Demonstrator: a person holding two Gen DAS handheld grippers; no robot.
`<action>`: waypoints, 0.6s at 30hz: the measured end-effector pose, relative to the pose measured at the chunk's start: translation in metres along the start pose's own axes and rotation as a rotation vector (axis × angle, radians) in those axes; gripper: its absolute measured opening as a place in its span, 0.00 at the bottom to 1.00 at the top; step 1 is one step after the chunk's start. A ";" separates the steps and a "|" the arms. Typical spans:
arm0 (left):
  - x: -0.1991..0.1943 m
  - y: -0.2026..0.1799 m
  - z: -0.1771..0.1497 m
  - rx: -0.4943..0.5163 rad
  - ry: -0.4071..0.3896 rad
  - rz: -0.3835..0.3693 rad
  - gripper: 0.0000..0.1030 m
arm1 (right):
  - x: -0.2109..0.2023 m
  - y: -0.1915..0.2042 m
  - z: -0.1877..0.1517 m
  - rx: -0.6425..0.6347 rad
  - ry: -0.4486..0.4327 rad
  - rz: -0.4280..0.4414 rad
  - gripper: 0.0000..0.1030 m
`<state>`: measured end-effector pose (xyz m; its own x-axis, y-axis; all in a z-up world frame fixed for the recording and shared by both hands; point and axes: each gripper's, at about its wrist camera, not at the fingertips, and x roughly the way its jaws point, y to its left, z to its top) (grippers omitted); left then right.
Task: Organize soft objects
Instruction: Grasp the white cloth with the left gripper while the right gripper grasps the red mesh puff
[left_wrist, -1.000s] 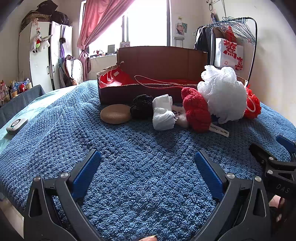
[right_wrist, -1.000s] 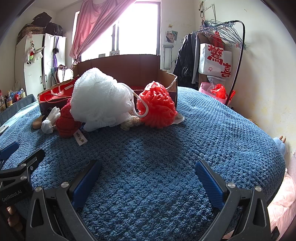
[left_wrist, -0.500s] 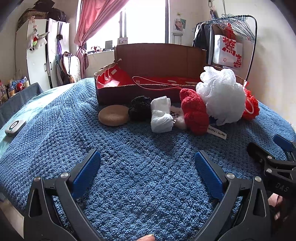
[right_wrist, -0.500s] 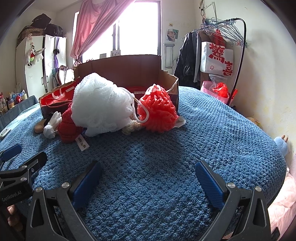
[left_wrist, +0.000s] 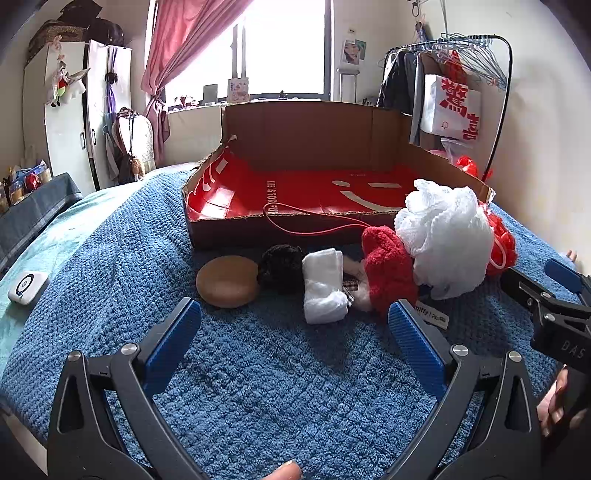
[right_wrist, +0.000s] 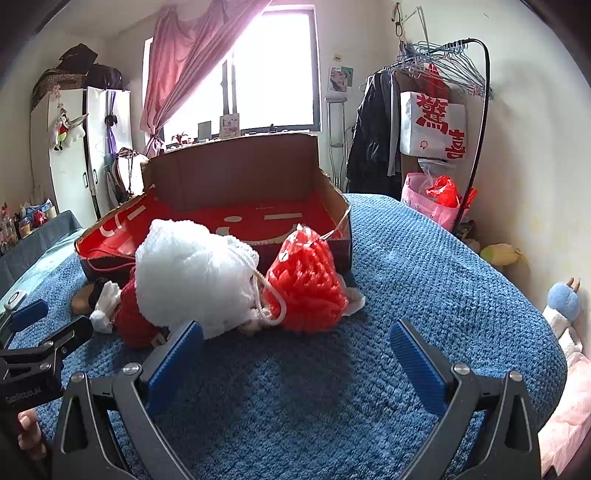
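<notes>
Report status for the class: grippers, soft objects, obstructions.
Left gripper and right gripper open, empty. Soft objects piled before cardboard box; white pouf and red pouf nearest right. Nothing blocking.

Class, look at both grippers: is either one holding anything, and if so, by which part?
Nothing is held. The left gripper and right gripper are both open above the blue blanket.

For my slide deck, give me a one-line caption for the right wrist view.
Open right gripper faces a white bath pouf and red bath pouf before a cardboard box.
</notes>
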<state>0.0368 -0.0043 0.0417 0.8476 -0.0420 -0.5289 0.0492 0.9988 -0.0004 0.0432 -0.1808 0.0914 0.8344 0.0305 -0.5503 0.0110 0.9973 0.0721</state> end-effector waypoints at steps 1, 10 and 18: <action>0.001 0.001 0.004 -0.001 0.005 -0.005 1.00 | 0.002 -0.002 0.004 0.003 0.000 -0.001 1.00; 0.016 0.007 0.025 -0.012 0.054 -0.028 1.00 | 0.015 -0.017 0.029 0.037 0.012 -0.009 1.00; 0.030 0.007 0.029 -0.008 0.111 -0.080 0.80 | 0.045 -0.032 0.046 0.073 0.088 0.031 0.94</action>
<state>0.0782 0.0009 0.0500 0.7773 -0.1185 -0.6179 0.1092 0.9926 -0.0529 0.1055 -0.2143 0.1028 0.7835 0.0705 -0.6174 0.0287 0.9884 0.1492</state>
